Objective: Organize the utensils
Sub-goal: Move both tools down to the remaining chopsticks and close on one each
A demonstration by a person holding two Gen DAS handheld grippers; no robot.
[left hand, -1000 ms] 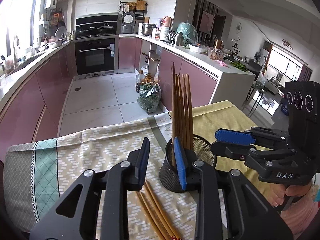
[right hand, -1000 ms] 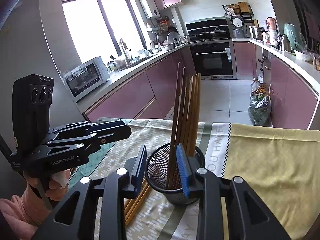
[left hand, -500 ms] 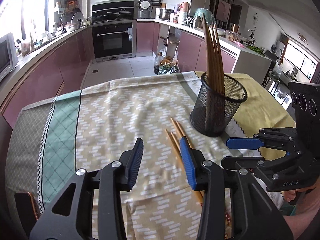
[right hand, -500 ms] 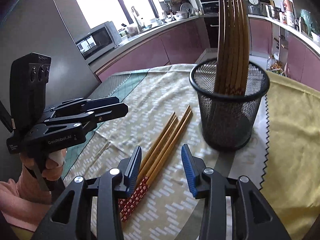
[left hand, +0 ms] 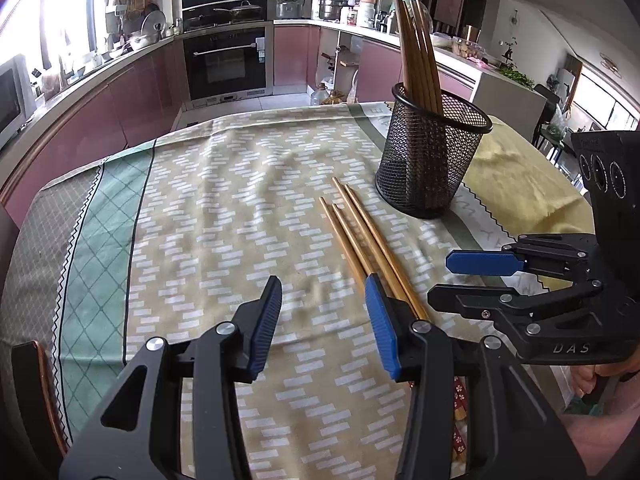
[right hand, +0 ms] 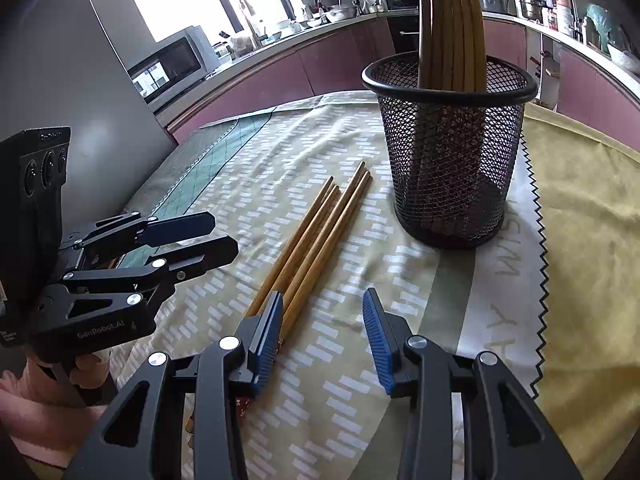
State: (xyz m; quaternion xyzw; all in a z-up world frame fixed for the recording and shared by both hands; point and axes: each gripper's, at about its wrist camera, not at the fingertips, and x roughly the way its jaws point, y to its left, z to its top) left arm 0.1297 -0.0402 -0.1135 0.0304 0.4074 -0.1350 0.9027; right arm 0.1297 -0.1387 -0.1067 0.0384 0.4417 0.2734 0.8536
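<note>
left gripper (left hand: 322, 322): jaws apart, empty | right gripper (right hand: 320, 334): jaws apart, empty | loose brown wooden chopsticks (right hand: 316, 236): flat on patterned tablecloth (left hand: 224, 200), apparently four, beside black mesh cylindrical holder (right hand: 450, 148) | holder: more chopsticks (right hand: 450, 24) upright inside

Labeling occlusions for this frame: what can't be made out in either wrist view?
- Loose chopsticks: patterned ends hidden behind the left hand-held gripper in the left view, and under the right hand-held gripper in the right view.
- Chopsticks in the mesh cup: tips cut off by the right view's top edge; exact count unclear.
- Tablecloth lettering: partly unreadable.
</note>
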